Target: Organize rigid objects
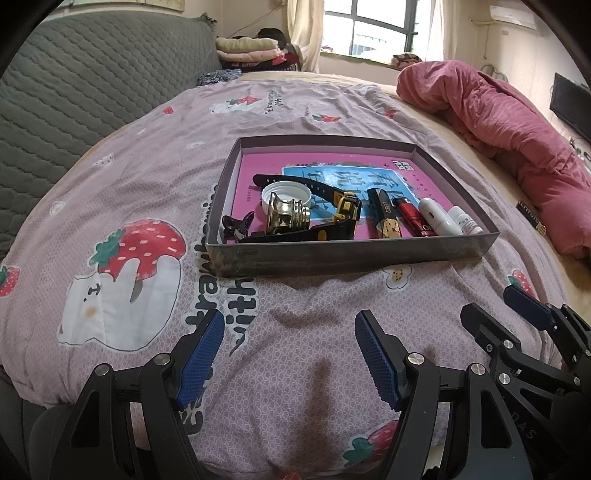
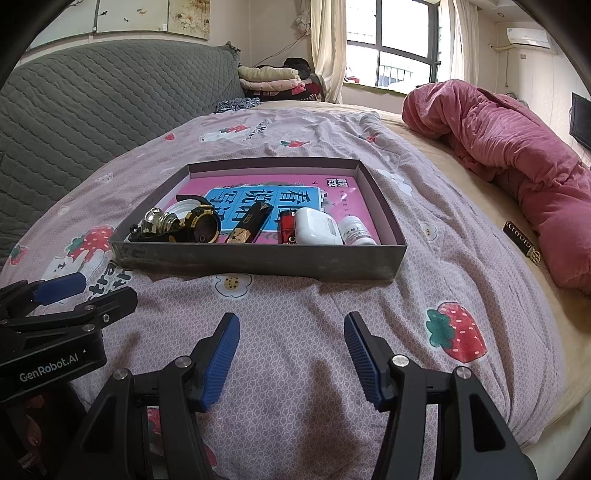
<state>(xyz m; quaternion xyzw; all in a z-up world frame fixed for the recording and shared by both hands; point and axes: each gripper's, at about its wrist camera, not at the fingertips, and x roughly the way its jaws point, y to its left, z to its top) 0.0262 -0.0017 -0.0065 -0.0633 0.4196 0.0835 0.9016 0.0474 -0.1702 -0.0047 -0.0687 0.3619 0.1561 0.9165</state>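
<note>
A shallow grey cardboard box (image 1: 347,254) lies flat on the bed, with its long axis going from left to right across both views and its near wall facing the cameras. Inside it, on a pink book with a blue panel (image 1: 332,177), small rigid things stand in a row near the front wall: a black hair clip (image 1: 236,223), a gold metal bottle top (image 1: 286,216), a white plastic lid (image 1: 282,192), a black and yellow wristwatch (image 1: 347,206), a black and gold stick (image 1: 384,218), a red lighter (image 1: 410,218), a white earbud case (image 1: 437,218) and a small white bottle (image 1: 466,221). The stick, the lighter, the case and the bottle point away from the camera, toward the far wall of the box. The bed carries a pale lilac quilt with strawberry prints (image 1: 155,206); a rolled pink blanket (image 1: 517,125) lies on its right, a grey quilted headboard (image 1: 66,96) on its left, and a window (image 1: 380,26) stands behind. The left hand-held gripper (image 1: 290,354) and the right hand-held gripper (image 2: 291,358) hover above the quilt, near the front wall of the box but apart from it, both released, with nothing between the fingers.
</note>
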